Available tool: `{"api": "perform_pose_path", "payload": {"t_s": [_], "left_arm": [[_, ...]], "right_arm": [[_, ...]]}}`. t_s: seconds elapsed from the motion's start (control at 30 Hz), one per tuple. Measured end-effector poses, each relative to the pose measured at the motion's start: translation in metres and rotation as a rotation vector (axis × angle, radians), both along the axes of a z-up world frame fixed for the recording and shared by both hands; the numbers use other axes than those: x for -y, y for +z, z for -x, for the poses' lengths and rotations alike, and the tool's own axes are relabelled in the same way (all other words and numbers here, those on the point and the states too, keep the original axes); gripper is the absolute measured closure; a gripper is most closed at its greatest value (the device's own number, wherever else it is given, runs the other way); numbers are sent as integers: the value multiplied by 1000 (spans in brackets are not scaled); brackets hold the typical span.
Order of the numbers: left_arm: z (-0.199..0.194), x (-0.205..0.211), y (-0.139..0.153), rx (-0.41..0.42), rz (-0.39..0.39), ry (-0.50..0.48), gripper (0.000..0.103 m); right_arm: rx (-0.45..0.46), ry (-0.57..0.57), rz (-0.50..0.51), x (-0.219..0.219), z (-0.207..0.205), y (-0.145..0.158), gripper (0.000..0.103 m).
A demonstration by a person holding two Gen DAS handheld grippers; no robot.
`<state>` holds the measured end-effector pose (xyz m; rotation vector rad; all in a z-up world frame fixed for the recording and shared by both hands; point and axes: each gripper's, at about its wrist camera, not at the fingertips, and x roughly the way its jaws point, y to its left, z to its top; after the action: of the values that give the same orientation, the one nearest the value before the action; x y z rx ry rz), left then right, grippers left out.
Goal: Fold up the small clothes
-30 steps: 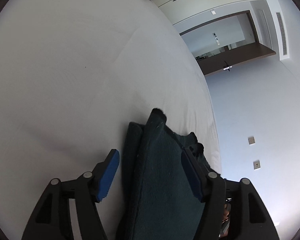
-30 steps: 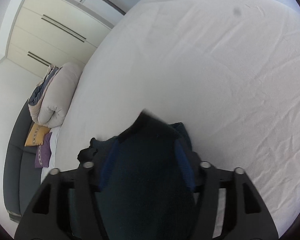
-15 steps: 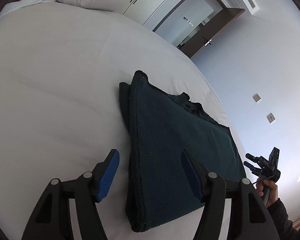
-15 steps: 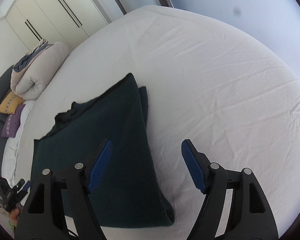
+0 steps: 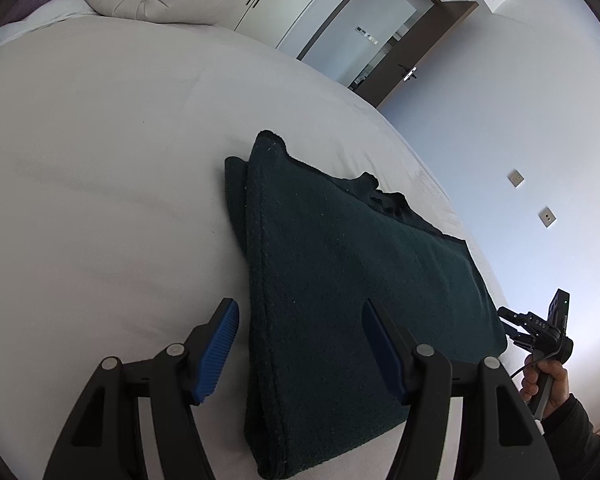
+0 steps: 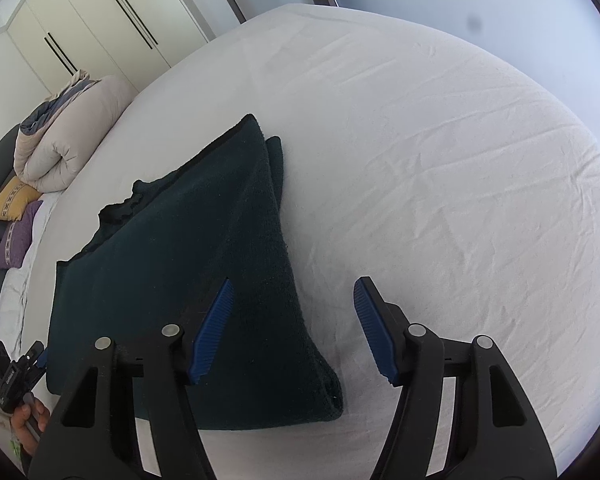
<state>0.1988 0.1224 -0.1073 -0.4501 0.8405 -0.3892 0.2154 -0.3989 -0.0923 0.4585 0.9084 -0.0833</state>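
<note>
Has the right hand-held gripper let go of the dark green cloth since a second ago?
Yes. The right hand-held gripper now stands open and pulled back; the dark green cloth lies folded on the white bed sheet.

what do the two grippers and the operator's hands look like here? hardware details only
Each hand-held gripper, left and right, has matte black angular finger frames with silver pivot bolts and ribbed blue pads. Seen from across, the right unit's black body bears small white lettering, a green dot and a thin cable; the hand gripping it wears a dark sleeve.
</note>
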Motion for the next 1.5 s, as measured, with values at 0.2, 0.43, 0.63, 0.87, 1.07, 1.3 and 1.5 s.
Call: {"api": "perform_pose_path", "payload": {"t_s": [0.2,0.43,0.63,0.87,1.07,1.3,1.5], "left_arm": [[3,11,-2,1,-94,-4,76],[8,4,-2,6,-87,26,93],[15,18,2,26,-165,4,97],[18,9,1,-21,-124,15,97],[25,3,-4,-64,-95,23,97],[31,7,-11,-80,-111,31,97],[19,3,-22,-112,-64,32,94]], "right_arm": [[0,31,32,1,3,9,51],[-35,69,68,-3,6,2,63],[-46,107,162,-16,6,6,89],[-47,124,226,-23,11,15,98],[-55,116,220,-19,21,11,98],[-59,116,217,-17,29,10,98],[-77,106,172,-11,26,-6,98]]}}
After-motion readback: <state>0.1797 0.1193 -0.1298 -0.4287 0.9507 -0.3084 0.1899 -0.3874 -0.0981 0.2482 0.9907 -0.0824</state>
